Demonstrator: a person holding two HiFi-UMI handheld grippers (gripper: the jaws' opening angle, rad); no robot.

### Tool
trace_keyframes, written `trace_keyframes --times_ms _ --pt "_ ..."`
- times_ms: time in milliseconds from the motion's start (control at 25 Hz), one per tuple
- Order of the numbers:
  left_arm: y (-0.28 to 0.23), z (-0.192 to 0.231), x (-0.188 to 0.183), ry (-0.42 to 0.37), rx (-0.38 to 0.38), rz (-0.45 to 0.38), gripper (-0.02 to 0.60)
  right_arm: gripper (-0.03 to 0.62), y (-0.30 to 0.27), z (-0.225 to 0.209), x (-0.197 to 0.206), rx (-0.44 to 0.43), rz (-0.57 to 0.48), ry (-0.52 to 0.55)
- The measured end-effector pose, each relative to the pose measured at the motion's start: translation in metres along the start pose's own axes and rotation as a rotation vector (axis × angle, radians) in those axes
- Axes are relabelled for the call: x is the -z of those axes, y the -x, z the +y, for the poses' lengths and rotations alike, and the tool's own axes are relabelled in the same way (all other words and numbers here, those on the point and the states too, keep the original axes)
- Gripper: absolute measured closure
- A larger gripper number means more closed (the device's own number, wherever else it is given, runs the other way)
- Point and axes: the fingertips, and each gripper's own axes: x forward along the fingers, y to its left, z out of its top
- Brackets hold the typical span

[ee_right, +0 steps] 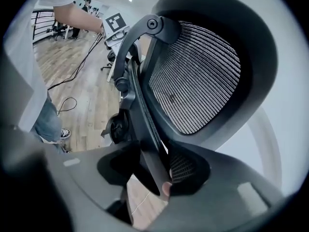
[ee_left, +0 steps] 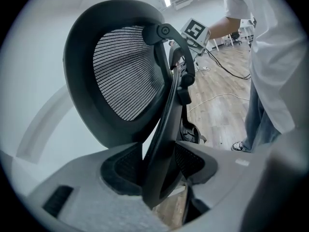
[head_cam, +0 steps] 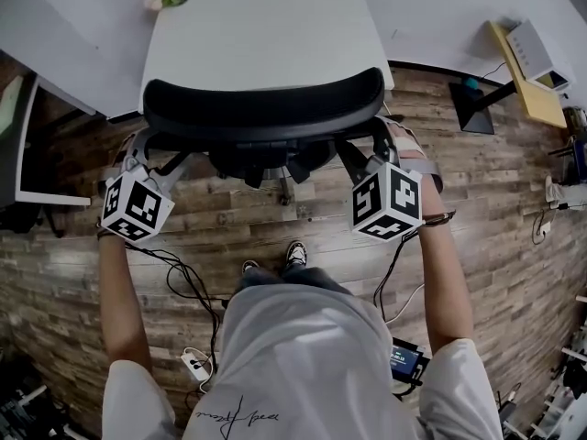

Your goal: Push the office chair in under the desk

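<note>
Office chair (head_cam: 264,108) should roll easy, stiff frame; left gripper (ee_left: 160,178) and right gripper (ee_right: 150,175) straddle its back struts (ee_left: 166,122), jaws spread.

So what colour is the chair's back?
Chair back: black frame, grey striped mesh; clearest in right gripper view.

office chair (head_cam: 264,108): black, ribbed mesh back | desk (head_cam: 266,26): white | floor (head_cam: 495,200): brown wood planks

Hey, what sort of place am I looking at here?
Probably an open-plan office or lab: a mesh office chair at a white desk, cables trailing over a wood-look floor.
</note>
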Motion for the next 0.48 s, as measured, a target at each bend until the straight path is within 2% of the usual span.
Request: trace_keyframes --times_ms 280,480 --pt "0.0001 0.0014 0.0004 -0.009 0.002 -0.002 0.365 0.402 0.0027 0.0014 -0.0004 0.029 -0.004 -0.022" --pt "-0.0007 0.0031 0.0034 -0.004 0.005 -0.001 0.364 0.402 -0.0023 -0.0011 -0.0027 0.003 -0.002 -0.031"
